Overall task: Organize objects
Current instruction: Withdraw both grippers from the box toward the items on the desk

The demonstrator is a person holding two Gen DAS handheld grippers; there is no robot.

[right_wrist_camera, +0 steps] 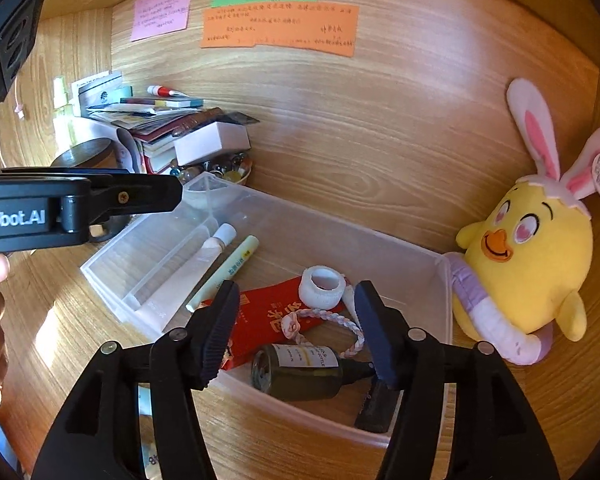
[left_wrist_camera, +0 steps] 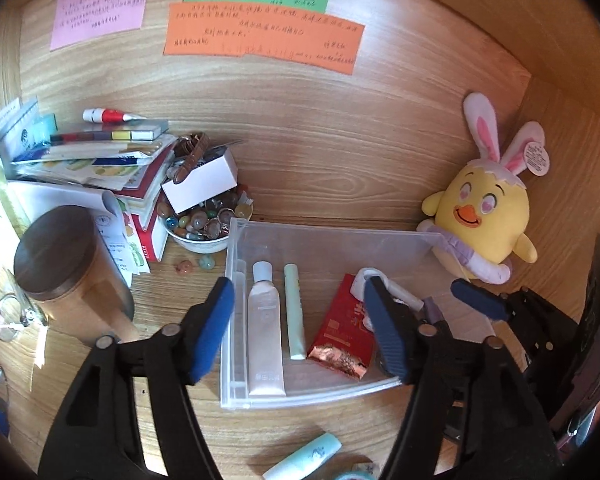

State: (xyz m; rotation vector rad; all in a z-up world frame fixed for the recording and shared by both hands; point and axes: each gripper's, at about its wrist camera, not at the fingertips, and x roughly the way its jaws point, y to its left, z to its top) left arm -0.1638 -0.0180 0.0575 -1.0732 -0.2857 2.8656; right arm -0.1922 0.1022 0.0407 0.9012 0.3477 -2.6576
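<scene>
The clear plastic bin [right_wrist_camera: 420, 264] on the wooden desk holds two tubes, one red packet [right_wrist_camera: 268, 316], one white ring [right_wrist_camera: 323, 286], one braided cord [right_wrist_camera: 340, 320] and one dark bottle [right_wrist_camera: 300, 372]. Both the left gripper [left_wrist_camera: 300, 322] and right gripper [right_wrist_camera: 296, 330] gape wide, holding nothing.

- Left wrist view: above the desk [left_wrist_camera: 300, 184], tilted down and forward along its fingers toward the back panel; clear bin [left_wrist_camera: 236, 360] close below, seen nearly head-on from its near side.
- Right wrist view: lower and closer, over the bin's [right_wrist_camera: 440, 280] right near corner, angled slightly leftward.
- Shared: bin, notes [left_wrist_camera: 260, 32] [right_wrist_camera: 280, 28], book pile [left_wrist_camera: 100, 160] [right_wrist_camera: 156, 128], chick plush [left_wrist_camera: 484, 216] [right_wrist_camera: 532, 264].
- Right view catches the left gripper body at its left edge.
</scene>
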